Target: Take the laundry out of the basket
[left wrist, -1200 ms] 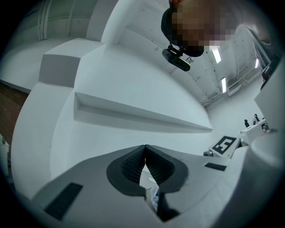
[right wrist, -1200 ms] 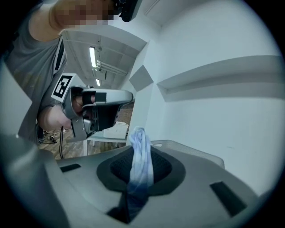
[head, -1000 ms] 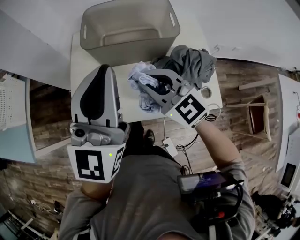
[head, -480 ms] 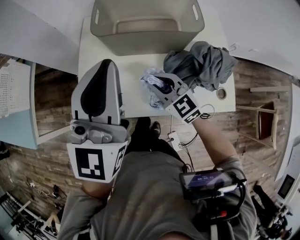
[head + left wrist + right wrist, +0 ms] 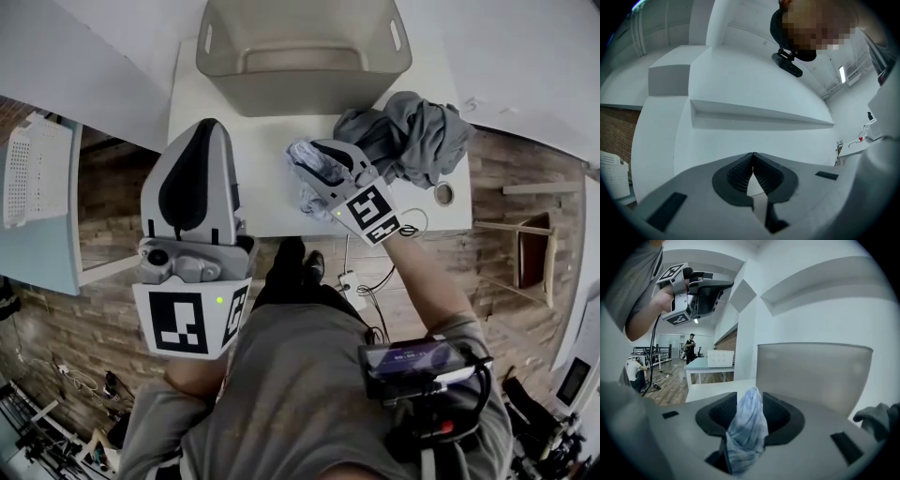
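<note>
The empty grey basket (image 5: 305,89) stands at the back of the white table (image 5: 253,202); the right gripper view shows its wall (image 5: 815,376) close ahead. A light blue cloth (image 5: 306,183) lies on the table under my right gripper (image 5: 305,161). That cloth (image 5: 747,427) stands loosely between the jaws, which have just been opening. A grey garment pile (image 5: 412,136) sits to its right, and its edge (image 5: 880,420) shows in the right gripper view. My left gripper (image 5: 208,131) hovers over the table's left front, its pads (image 5: 740,173) shut on nothing.
A small tape roll (image 5: 443,194) lies at the table's right edge. Cables and a white power strip (image 5: 349,279) are on the wooden floor below. A pale blue table (image 5: 37,234) stands to the left and a stool (image 5: 530,253) to the right.
My right gripper has come down to the table with the light blue cloth, beside the grey pile. The left gripper has barely shifted.
</note>
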The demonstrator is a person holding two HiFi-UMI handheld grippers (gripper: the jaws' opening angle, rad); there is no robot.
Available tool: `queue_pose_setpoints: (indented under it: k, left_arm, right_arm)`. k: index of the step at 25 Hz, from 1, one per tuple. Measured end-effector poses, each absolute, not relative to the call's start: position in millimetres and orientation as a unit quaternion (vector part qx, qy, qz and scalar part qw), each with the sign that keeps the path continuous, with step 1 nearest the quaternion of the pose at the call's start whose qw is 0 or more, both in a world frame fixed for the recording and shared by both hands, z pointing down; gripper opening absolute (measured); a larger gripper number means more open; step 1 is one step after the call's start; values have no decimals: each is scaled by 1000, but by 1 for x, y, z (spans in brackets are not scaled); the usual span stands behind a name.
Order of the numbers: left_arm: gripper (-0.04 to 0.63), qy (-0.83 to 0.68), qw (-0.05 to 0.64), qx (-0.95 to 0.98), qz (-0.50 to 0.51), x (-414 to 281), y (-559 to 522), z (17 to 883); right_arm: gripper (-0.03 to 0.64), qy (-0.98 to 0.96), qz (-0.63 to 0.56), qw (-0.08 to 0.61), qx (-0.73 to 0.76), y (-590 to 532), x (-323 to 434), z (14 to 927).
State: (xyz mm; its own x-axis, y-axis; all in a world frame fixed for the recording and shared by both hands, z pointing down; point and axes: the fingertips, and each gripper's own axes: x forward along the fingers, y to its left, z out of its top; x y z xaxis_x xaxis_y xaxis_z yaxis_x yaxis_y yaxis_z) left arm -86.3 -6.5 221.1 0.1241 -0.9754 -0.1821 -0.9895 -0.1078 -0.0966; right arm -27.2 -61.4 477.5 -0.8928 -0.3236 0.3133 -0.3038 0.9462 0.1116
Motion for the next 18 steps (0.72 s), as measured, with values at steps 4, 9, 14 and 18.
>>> queue_pose_setpoints:
  k: [4,9,14,18]
  left_arm:
    - [8,669,107,-735,43,-94,-4,211]
    - [8,659,114,-741,53,-84,-4,204]
    - [8,649,124,-748,57,-72,-9,197]
    - [8,643,129,-752,66,-66,-19,195]
  right_arm:
    - [179,-972,-40,139,186,-78,-18,445]
    - [164,-971,-52,64,226,-89,0,370]
    - [91,-959,-33,13,281,-90,21,299]
    - [29,-954,-7,-26,297,-88,30,260]
